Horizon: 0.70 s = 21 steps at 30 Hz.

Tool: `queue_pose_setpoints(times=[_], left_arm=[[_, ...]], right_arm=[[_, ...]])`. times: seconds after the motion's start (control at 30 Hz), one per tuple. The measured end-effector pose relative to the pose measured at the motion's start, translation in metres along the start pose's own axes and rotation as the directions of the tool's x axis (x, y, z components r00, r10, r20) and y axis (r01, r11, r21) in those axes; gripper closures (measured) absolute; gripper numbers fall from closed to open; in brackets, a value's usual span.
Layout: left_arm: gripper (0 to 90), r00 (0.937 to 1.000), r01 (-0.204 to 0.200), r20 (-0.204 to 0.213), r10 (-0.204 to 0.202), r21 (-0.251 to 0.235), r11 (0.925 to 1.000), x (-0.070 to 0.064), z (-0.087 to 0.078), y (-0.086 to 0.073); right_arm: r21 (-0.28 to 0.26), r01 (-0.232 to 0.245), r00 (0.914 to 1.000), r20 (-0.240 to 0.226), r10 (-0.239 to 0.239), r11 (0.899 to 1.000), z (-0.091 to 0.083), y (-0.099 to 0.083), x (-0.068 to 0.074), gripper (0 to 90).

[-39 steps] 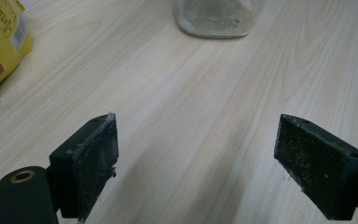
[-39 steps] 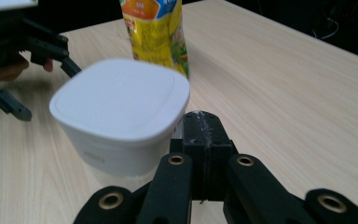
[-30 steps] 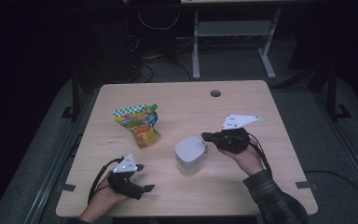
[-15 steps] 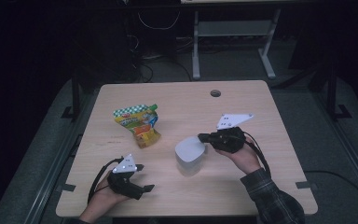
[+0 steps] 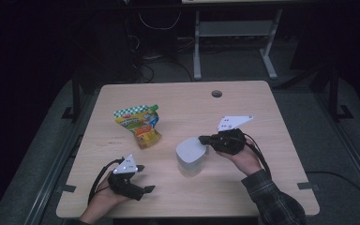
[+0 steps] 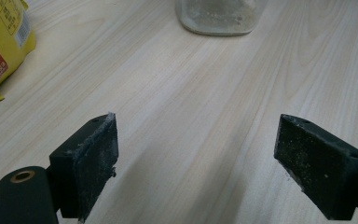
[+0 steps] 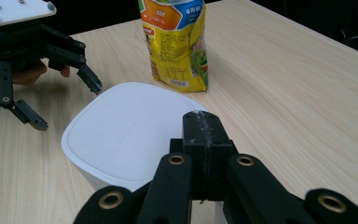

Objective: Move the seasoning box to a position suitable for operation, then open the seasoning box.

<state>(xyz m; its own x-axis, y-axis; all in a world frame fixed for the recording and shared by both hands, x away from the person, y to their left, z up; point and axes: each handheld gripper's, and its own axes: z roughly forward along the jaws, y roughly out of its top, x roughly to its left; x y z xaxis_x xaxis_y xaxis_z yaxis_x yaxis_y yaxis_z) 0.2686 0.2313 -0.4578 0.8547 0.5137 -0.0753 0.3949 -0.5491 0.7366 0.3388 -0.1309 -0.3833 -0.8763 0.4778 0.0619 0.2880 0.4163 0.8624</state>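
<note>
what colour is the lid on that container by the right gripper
White; the lid shows best in the right gripper view.

Over the last second the right gripper (image 5: 205,139) has moved leftward across the table, from a spot clear of the white container (image 5: 191,153) to its right edge, where its closed tips now reach over the rim of the lid. The person's right hand (image 5: 243,157) has come along with it, and the grey plate on top has swung a little toward the container. The container itself looks slightly shifted toward the near-left, though the low light makes that hard to judge.
</note>
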Motion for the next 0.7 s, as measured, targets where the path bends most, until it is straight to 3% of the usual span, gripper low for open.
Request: queue_pose_setpoints(times=[0.23,0.7], left_arm=[[13.2,1.0,-0.005,-0.003,0.005,0.005,1.0,0.0006,-0.001,-0.0006],[13.2,0.9999,-0.01,-0.005,0.01,0.012,0.9999,-0.0014,0.0001,-0.0001]], right_arm=[[-0.005,-0.014,0.9998,-0.017,0.014,1.0,0.0,-0.0014,-0.0029,89.7],[-0.01,-0.015,0.9999,-0.001,0.015,1.0,-0.001,-0.0041,-0.0064,89.8]])
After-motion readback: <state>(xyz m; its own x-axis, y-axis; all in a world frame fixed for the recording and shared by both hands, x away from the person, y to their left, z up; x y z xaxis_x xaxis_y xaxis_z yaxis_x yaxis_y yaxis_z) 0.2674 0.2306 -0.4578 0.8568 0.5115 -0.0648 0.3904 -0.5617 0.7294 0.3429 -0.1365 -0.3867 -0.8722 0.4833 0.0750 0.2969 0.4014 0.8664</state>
